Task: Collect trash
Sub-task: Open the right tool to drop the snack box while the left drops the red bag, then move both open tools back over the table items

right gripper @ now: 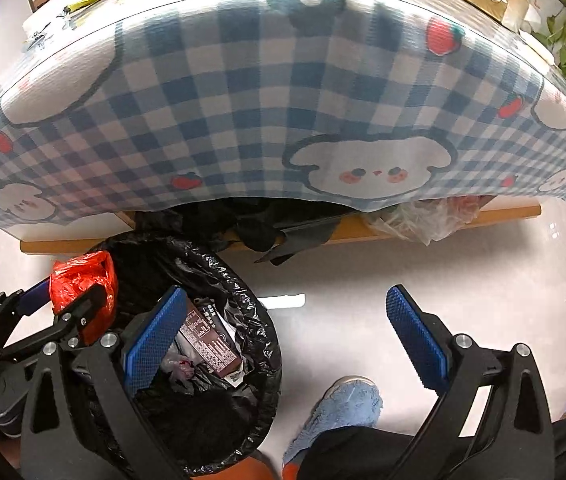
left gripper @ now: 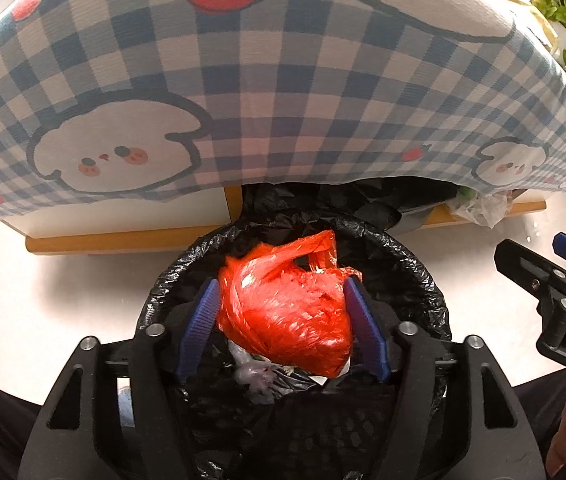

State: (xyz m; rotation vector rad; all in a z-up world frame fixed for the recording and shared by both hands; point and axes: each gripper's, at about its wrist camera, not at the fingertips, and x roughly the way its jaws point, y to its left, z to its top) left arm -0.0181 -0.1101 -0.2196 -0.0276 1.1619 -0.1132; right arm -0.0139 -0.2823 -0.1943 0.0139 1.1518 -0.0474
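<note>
Two blue pads of the left hand-held gripper (left gripper: 283, 320) flanked a red plastic bag (left gripper: 287, 304) above the black-lined bin (left gripper: 423, 280), whether pressing it I couldn't tell. The right hand-held gripper (right gripper: 283, 340) gaped apart, empty.

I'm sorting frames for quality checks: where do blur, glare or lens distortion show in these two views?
Left wrist view: the red bag looks slightly smeared at its top, the checked tablecloth bows into an arc, and the floor is washed out white. Right wrist view: the tablecloth's far edge is soft, and the floor is blown out too.
</note>
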